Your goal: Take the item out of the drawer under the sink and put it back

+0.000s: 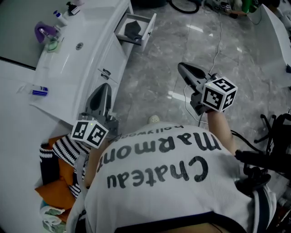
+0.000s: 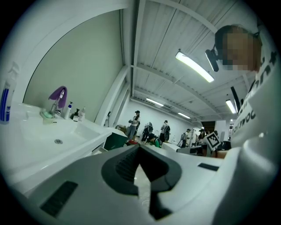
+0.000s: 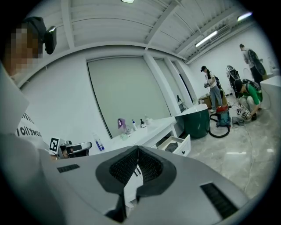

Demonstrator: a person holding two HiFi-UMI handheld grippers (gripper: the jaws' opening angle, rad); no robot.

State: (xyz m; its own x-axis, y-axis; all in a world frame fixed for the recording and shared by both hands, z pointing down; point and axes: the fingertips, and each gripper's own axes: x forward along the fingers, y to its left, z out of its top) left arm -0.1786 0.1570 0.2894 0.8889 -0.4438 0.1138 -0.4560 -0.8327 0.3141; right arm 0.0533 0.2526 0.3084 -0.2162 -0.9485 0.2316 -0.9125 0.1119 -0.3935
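The white drawer [image 1: 146,30] under the sink counter [image 1: 86,68] stands pulled out at the far end. A dark item [image 1: 132,28] lies inside it. In the right gripper view the same drawer [image 3: 181,146] shows open beyond the jaws. My left gripper [image 1: 104,87] is beside the counter's front edge, shut and empty, far short of the drawer. My right gripper [image 1: 183,68] hovers over the marble floor to the right, shut with nothing between its jaws. The left gripper [image 2: 139,148] and the right gripper [image 3: 138,150] each show their tips touching in their own views.
A purple-topped faucet [image 1: 43,32], small bottles [image 1: 63,12] and a blue tube [image 1: 40,91] sit on the counter. Clothes [image 1: 57,173] are piled at the lower left. Cables [image 1: 218,27] cross the floor. A green tub [image 3: 197,123], a vacuum [image 3: 221,117] and several people stand farther back.
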